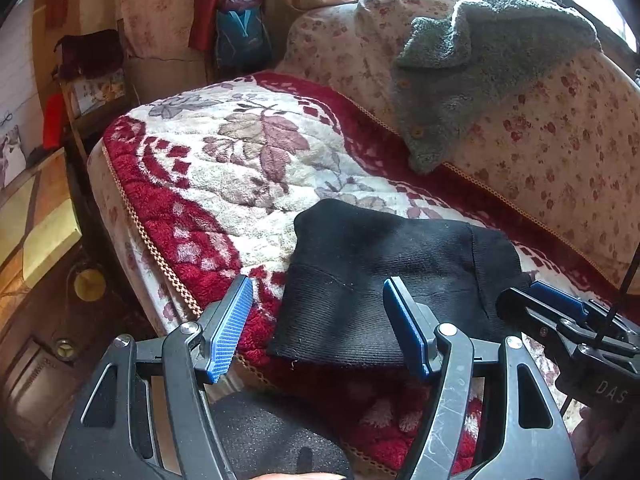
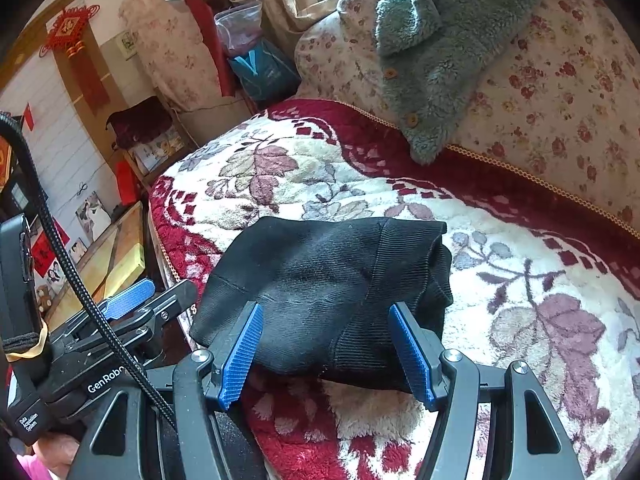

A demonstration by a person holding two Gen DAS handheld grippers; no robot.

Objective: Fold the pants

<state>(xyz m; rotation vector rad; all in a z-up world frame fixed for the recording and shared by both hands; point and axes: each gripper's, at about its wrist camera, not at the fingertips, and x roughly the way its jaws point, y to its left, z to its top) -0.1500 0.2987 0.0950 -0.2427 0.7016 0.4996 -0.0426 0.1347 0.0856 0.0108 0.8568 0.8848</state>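
Black ribbed pants [image 2: 328,300] lay folded into a compact bundle on the plush red-and-cream floral blanket [image 2: 520,280] near the front edge of the sofa. My right tool [image 2: 334,354] hovered over the bundle's near edge, its blue pads apart and clamped on nothing. My left tool [image 1: 320,330] sat just beside it, jaws likewise apart and empty. Behind, a grey fleece jacket [image 1: 480,64] draped over the floral backrest [image 1: 560,140].
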